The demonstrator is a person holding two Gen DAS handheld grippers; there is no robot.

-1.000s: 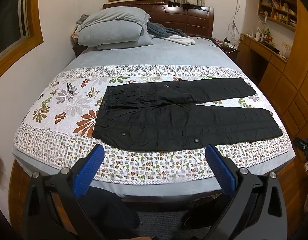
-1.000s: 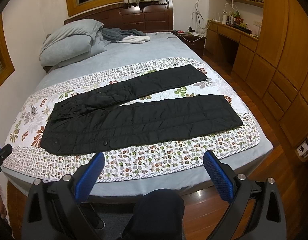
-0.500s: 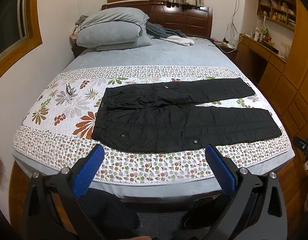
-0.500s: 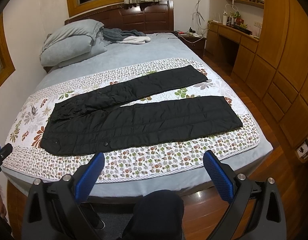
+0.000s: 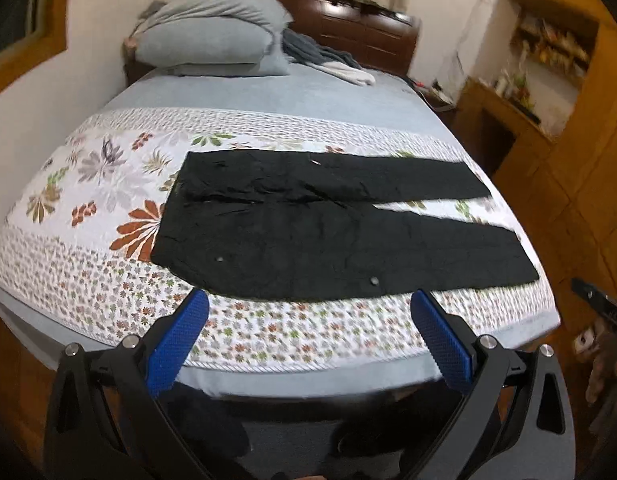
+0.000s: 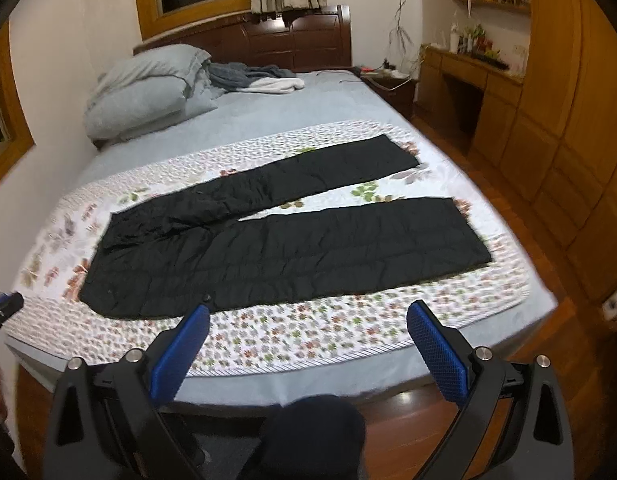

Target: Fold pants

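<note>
Pants (image 5: 328, 232) flat, unfolded on bed (image 5: 268, 100) | both hand-held grippers empty, wide apart

Bed (image 5: 348, 378): you face its foot edge; a grey-blue sheet covers it, dark wooden headboard (image 6: 292, 38) at 12 o'clock.
Floral quilt (image 5: 108, 216): spread flat across the near half, from your 9 to your 3 o'clock.
Black pants (image 5: 308, 236): flat on the quilt, waist toward 9 o'clock, both legs running toward 3 o'clock, parted by a narrow gap.
Pillows (image 6: 144, 92): stacked at 11 o'clock.
Crumpled grey and white cloth (image 6: 260, 80): just beside the pillows, near 12 o'clock.
</note>
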